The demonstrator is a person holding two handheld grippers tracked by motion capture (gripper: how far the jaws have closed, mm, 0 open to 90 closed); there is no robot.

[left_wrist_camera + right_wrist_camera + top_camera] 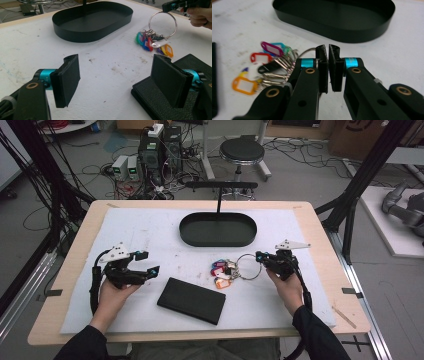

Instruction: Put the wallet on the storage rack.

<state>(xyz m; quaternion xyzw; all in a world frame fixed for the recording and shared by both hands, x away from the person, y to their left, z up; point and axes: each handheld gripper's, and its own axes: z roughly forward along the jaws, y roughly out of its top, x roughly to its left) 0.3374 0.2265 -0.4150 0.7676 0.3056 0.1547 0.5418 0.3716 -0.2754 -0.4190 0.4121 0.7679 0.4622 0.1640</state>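
A large metal key ring carrying several coloured tags lies right of centre on the white mat. My right gripper is shut on the ring's far right edge. In the right gripper view the jaws stand pressed together, the ring's wire runs in behind them, and the tags fan out to the left. My left gripper hovers open at the left. Its wide pads have nothing between them, and the right one stands over a corner of the black wallet.
A black oval tray sits at the mat's far middle, beyond the keys, with its wall close ahead of the right gripper. The black wallet lies flat near the front edge, between the two hands. Cables, a stool and equipment stand on the floor beyond the table.
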